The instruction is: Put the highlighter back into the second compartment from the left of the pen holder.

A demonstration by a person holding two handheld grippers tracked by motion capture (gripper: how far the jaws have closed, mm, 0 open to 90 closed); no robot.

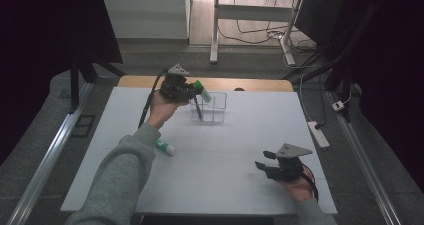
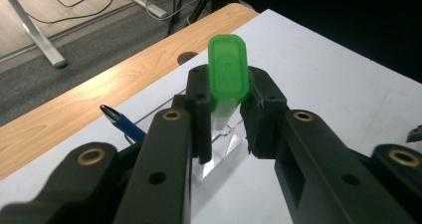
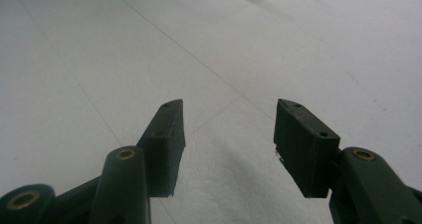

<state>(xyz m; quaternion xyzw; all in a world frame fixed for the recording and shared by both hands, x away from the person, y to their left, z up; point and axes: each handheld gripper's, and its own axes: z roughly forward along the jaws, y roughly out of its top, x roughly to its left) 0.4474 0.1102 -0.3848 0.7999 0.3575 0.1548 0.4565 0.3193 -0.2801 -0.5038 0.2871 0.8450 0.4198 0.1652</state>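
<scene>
A green-capped white glue stick (image 2: pixel 228 79) is clamped between the jaws of the left hand-held gripper (image 1: pixel 192 91), just above a clear plastic box (image 1: pixel 216 107) holding a blue pen (image 2: pixel 122 123). Another green-and-white stick (image 1: pixel 164 147) lies on the white worktop (image 1: pixel 235 150). The right hand-held gripper (image 3: pixel 228 134) hovers with jaws apart, grasping nothing.

Dim room, dark edges, soft pics

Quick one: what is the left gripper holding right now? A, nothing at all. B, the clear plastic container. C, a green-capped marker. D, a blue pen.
C: in the left gripper view the left gripper has its jaws clamped on the green-capped marker, while the blue pen stands in the clear container.
</scene>
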